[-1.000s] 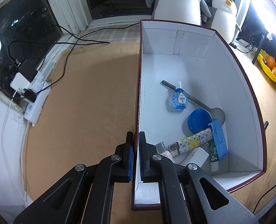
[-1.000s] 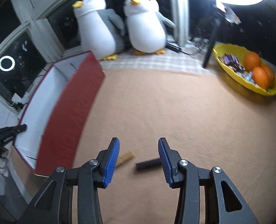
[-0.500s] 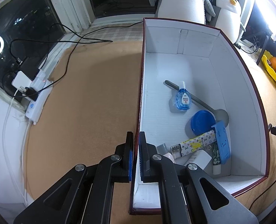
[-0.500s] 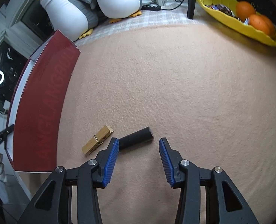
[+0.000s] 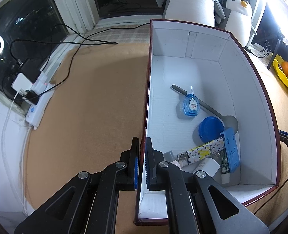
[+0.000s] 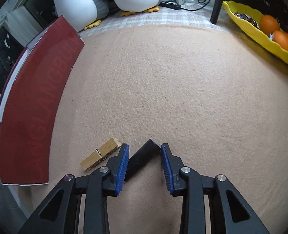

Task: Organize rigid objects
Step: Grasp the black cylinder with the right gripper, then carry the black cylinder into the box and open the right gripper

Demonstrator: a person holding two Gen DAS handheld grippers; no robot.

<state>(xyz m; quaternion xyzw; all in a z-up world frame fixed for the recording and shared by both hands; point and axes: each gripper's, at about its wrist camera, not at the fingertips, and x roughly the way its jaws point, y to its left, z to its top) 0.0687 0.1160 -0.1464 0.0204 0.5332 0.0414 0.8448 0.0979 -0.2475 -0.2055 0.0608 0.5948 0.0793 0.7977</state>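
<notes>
Black bar (image 6: 143,159) between spread right gripper (image 6: 144,162) fingers; clothespin (image 6: 100,154) beside.

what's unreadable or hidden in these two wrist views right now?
- Black bar, right wrist view: near end hidden behind the right claw's left finger.
- Pile in the box corner, left wrist view: grey item half covered by the left claw; white block label too small.
- Box print, right wrist view: lettering dim, cut by the edge.
- Tray wrappers: too small.

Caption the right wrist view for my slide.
Open right gripper straddling a black bar on tan felt, a wooden clothespin alongside.
</notes>
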